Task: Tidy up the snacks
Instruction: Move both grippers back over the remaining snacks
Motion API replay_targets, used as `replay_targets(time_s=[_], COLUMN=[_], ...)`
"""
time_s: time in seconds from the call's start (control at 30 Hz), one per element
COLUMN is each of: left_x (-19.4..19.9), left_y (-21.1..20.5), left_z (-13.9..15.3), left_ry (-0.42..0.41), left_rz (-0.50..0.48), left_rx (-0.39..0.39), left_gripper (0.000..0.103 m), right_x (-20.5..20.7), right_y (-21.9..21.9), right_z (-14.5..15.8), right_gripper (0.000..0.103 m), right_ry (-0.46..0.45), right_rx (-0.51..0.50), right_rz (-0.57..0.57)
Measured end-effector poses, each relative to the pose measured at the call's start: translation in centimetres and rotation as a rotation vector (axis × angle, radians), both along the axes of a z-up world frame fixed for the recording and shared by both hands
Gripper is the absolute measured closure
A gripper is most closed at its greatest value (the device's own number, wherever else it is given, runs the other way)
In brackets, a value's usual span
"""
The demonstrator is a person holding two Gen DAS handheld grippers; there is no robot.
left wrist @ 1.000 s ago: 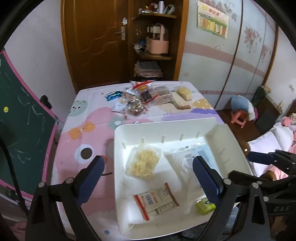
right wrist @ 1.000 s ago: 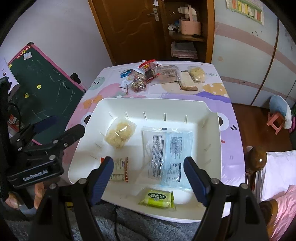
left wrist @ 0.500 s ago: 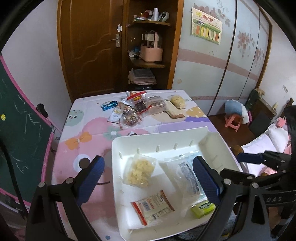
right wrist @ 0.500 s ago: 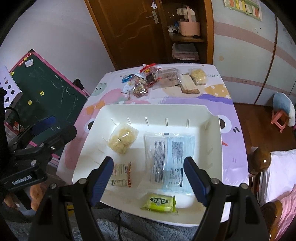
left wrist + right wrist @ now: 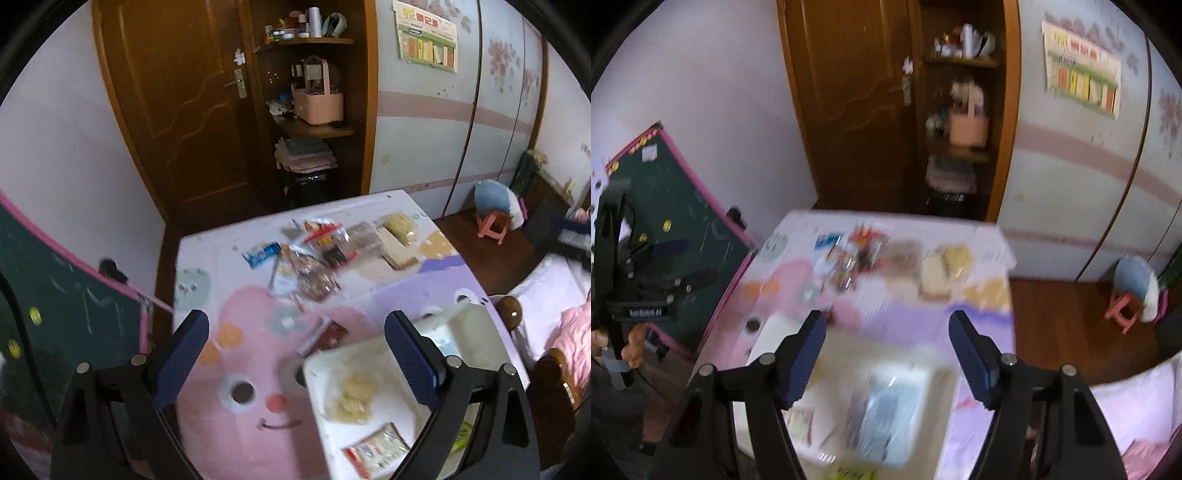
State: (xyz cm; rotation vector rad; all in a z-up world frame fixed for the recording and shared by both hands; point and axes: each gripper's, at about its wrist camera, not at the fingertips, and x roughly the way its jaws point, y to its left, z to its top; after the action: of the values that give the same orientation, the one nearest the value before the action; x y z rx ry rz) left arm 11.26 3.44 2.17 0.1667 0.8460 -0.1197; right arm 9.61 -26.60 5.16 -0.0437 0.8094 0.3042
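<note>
A white tray sits on the near right of the cartoon table and holds a yellow-crumb bag, a red-and-white packet and a clear blue-printed bag. A heap of loose snack packets lies at the table's far end, also in the blurred right wrist view. My left gripper is open and empty, above the tray's left edge. My right gripper is open and empty, above the tray's far rim.
A green chalkboard leans at the table's left. A brown door and shelf unit stand behind the table. A small pink stool and a bed are on the right. A red packet lies by the tray's far corner.
Both grippers have tilted up and swung, so the tray slid low in both views and the far snack heap and the room fill more of them. Both stay open. Both views are motion-blurred.
</note>
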Motion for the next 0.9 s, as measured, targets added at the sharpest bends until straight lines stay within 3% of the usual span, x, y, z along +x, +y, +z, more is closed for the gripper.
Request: replay_targets(time_s=[0.2, 0.37, 0.47, 0.6, 0.8, 0.9], left_x=[5.1, 9.9, 13.0, 16.7, 18.8, 19.2], left_y=[-1.1, -2.4, -2.9, -3.1, -2.4, -1.8], left_z=[1.5, 0.0, -3.4, -10.0, -19.1, -22.0], left_ry=[0.005, 0.042, 0.116, 0.262, 0.435, 0.493], left_rz=[-0.059, -0.08, -0.085, -0.082, -0.081, -0.081], left_rx=[0.093, 0.153, 0.177, 0.166, 0.175, 0.163], left_gripper=[0.007, 0.007, 0.007, 0.007, 0.007, 0.007], right_x=[7.4, 13.9, 17.2, 20.7, 24.2, 25.5], right_y=[0.3, 1.8, 3.5, 6.1, 9.1, 10.5], right_z=[2.8, 0.6, -2.9, -8.7, -16.2, -19.1], right_gripper=[0.034, 0.034, 0.034, 0.034, 0.037, 0.039], right_ry=[-0.017, 0.045, 0.112, 0.197, 0.318, 0.353], right_rx=[-0.053, -0.049, -0.035, -0.028, 0.036, 0.038], right_rz=[0.006, 0.021, 0.064, 0.107, 0.145, 0.148])
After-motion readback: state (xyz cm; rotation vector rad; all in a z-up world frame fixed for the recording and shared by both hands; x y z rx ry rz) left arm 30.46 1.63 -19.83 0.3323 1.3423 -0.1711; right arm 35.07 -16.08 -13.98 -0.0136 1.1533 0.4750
